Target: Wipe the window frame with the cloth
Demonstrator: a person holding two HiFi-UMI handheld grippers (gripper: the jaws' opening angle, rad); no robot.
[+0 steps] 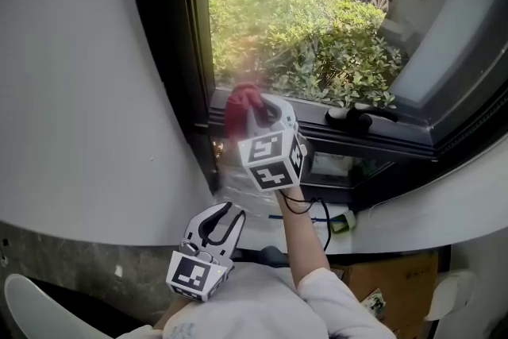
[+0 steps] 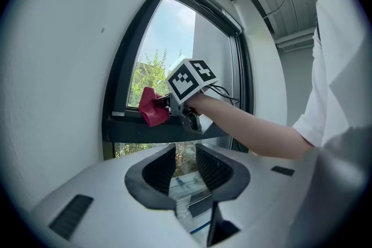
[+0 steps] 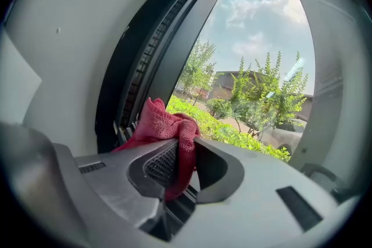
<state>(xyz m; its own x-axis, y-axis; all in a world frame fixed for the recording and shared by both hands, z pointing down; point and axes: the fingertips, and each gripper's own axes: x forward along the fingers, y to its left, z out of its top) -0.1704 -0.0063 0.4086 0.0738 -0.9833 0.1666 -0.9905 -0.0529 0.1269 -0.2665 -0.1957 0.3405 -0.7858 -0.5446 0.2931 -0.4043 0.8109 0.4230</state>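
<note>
1. Head view. Your right tongs point(image 1: 258, 109) are closed on the red cloth point(image 1: 240, 101), which sits at the lower left corner of the dark frame point(image 1: 197, 83), where the upright meets the bottom rail. It looks to be pressed against the rail, but contact cannot be confirmed from here. Your left tongs point(image 1: 222, 223) hang low by your body, well apart from the window and holding nothing.

2. Left gripper view. The left tongs point(image 2: 185, 166) stand open, with nothing between the jaws. Beyond them the right tongs point(image 2: 167, 105) hold the cloth point(image 2: 151, 108) at the horizontal rail of the frame point(image 2: 119, 125).

3. Right gripper view. The right tongs point(image 3: 185, 161) are clamped on a fold of the cloth point(image 3: 164, 124). The rest bunches out ahead of the jaws, and a tail hangs down between them. The frame point(image 3: 142, 67) rises just to the left.

4. Handling assessment. The cloth is light, soft and limp, and will crumple rather than push. Your grip on a gathered fold is judged sound, since a loose wad is left in front to meet the frame. Keep the jaws tight, because drag along the rail could pull the fold free.
</note>
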